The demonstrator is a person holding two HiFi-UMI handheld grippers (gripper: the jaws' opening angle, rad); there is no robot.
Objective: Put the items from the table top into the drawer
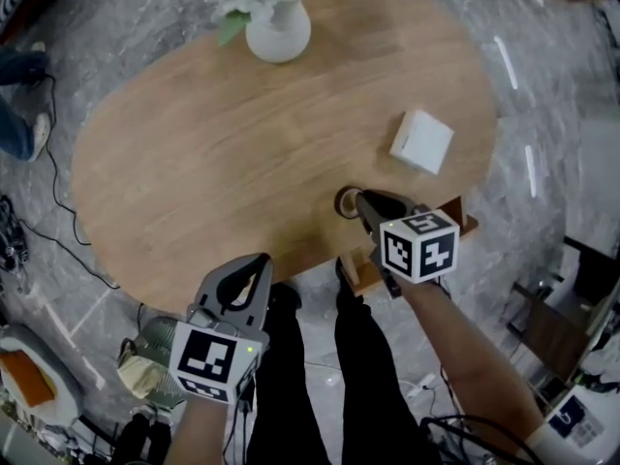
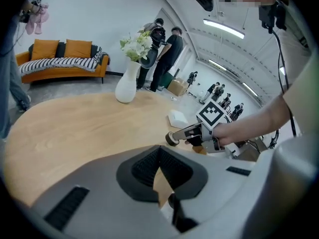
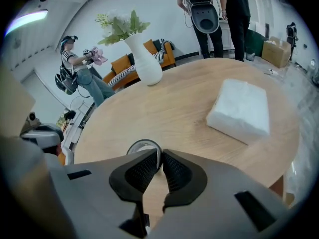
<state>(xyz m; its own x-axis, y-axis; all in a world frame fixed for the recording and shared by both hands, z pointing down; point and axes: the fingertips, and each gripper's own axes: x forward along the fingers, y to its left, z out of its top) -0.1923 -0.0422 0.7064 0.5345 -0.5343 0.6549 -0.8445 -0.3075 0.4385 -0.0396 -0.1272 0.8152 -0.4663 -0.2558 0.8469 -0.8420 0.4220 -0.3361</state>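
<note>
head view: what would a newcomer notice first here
The right gripper pinching a small dark roll at the near edge of the oval wooden table. Next, the white vase of flowers at the far edge and a white packet lying at the right.

My right claw [image 3: 160, 157] pinches the rim of a small round grey ring [image 3: 136, 146] on the wooden bench [image 3: 174, 103]; a white square packet [image 3: 241, 111] lies beyond.

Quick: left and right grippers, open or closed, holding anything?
Left gripper: closed, nothing between its jaws.
Right gripper: closed on the rim of the small round roll.
</note>
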